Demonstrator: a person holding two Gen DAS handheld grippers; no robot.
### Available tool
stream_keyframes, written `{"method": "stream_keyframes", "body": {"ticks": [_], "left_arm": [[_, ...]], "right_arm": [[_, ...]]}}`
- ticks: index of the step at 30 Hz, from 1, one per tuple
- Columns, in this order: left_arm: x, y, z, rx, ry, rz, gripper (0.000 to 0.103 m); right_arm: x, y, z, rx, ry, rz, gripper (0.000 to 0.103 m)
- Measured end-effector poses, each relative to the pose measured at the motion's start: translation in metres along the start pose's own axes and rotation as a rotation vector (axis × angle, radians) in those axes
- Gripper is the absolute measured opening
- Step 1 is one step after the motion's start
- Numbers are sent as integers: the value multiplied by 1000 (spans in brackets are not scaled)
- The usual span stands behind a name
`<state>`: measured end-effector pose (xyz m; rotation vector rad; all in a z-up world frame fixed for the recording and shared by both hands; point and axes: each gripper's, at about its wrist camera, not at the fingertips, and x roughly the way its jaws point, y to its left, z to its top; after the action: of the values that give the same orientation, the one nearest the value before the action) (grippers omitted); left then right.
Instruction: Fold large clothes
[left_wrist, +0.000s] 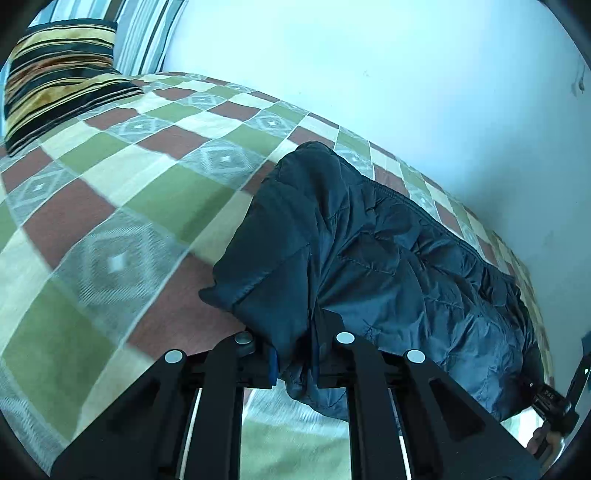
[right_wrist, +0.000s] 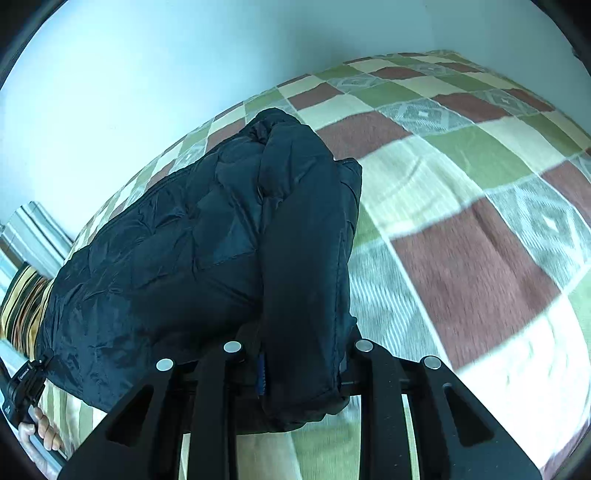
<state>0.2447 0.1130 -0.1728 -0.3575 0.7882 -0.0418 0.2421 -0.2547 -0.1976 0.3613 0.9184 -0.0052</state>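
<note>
My left gripper has its fingers clenched on a bunched edge of the dark quilted jacket, the fabric pinched tight between the blue pads and hanging a little below them. My right gripper grasps a thicker rolled fold of the same jacket, which fills the gap between its fingers. The jacket stretches between my two grips and drapes forward from my fingers onto the checked bedspread, its far end lying close to the pale wall. Ahead and to the left of my left fingers, a striped pillow leans at the head of the bed. My left hand shows at the lower left edge of the right wrist view.
</note>
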Motion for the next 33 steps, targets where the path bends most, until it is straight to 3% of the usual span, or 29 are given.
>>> {"method": "stream_keyframes", "body": {"ticks": [15, 26, 29, 32, 33], "left_arm": [[-74, 72, -51, -81, 42, 15, 12], [-82, 94, -57, -95, 47, 29, 13], [-80, 94, -61, -98, 55, 39, 19], [-80, 97, -62, -102, 60, 52, 33], [-80, 99, -62, -105, 65, 51, 44]], "right_arm": [[-53, 4, -81, -46, 48, 42, 24], [-53, 18, -95, -96, 55, 33, 25], [-52, 15, -93, -75, 59, 38, 31], [-55, 12, -91, -54, 61, 37, 38], [-57, 11, -90, -53, 60, 30, 40]]}}
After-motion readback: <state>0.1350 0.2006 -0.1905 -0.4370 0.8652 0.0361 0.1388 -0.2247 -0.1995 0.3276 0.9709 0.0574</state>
